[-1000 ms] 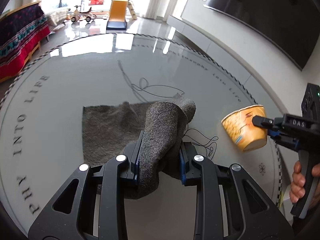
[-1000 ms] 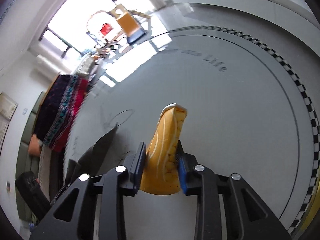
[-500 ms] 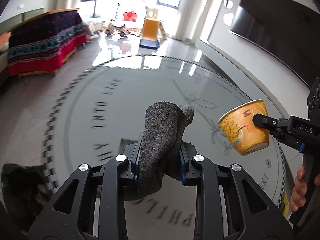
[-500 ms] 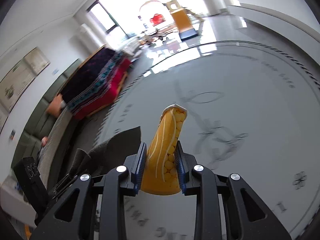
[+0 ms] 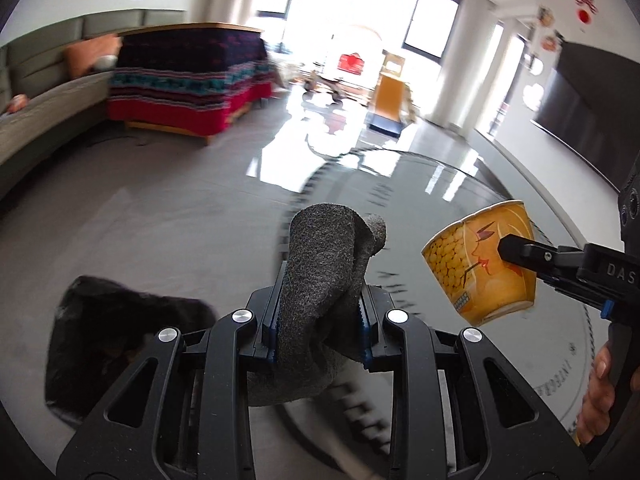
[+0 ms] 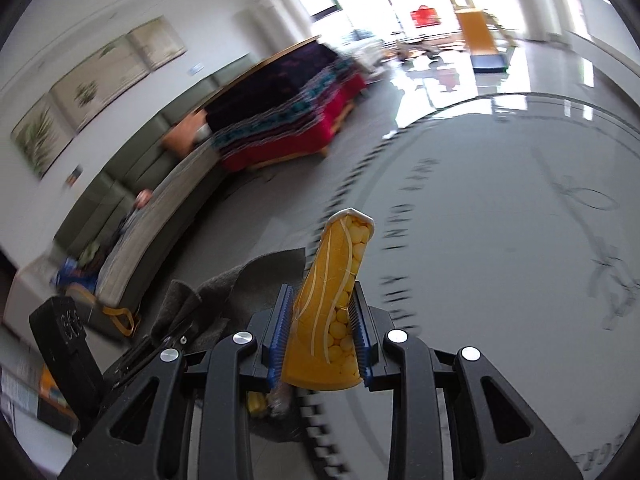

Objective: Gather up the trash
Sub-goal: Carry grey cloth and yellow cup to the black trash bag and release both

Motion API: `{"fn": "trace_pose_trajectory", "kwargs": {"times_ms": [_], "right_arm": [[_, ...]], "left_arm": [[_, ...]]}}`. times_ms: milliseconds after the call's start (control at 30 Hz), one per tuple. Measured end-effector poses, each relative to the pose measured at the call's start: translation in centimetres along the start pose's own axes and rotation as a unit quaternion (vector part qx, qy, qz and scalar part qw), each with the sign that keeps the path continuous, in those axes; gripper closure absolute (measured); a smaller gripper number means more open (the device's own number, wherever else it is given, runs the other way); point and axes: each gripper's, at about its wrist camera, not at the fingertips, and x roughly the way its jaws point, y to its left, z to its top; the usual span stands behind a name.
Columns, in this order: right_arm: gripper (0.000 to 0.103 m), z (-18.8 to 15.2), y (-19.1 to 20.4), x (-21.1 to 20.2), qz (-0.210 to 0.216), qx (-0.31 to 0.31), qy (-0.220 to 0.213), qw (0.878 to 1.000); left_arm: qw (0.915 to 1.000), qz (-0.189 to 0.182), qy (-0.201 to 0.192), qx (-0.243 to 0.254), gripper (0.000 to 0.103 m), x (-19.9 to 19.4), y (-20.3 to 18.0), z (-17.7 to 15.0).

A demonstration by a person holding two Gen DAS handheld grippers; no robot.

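Note:
My left gripper point(image 5: 319, 322) is shut on a folded grey felt cloth point(image 5: 320, 276) and holds it in the air past the left rim of the round glass table point(image 5: 460, 200). A black trash bag point(image 5: 104, 344) stands open on the floor, low left of it. My right gripper point(image 6: 319, 336) is shut on a squashed yellow paper cup point(image 6: 336, 308). The cup also shows in the left wrist view point(image 5: 480, 264), right of the cloth. The cloth point(image 6: 240, 280) and left gripper show at lower left in the right wrist view.
A grey sofa point(image 5: 48, 112) runs along the left wall. A bench under a red patterned blanket point(image 5: 188, 76) stands beyond it. A yellow toy slide point(image 5: 390, 92) is far back. The table's checkered rim point(image 6: 352, 184) lies under both grippers.
Both grippers have lifted and swung left off the table with their loads. The cloth has come fully off the glass, and the black bag has come into view at lower left.

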Motion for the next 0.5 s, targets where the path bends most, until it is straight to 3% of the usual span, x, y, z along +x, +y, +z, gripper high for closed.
{"fn": "trace_pose_trajectory", "kwargs": {"times_ms": [167, 367, 500], "right_arm": [[0.073, -1.0, 7.0, 3.3, 0.037, -0.060, 0.027, 0.997], [0.073, -2.5, 14.1, 7.3, 0.069, -0.119, 0.061, 0.989], [0.071, -3.5, 18.4, 10.4, 0.088, -0.140, 0.087, 0.982]], "left_arm": [[0.9978, 0.051, -0.016, -0.040, 0.075, -2.7, 5.2, -1.1], [0.9879, 0.128, -0.016, -0.086, 0.075, -5.0, 11.8, -2.5], [0.9808, 0.161, -0.004, -0.111, 0.075, -5.2, 15.2, -3.1]]}}
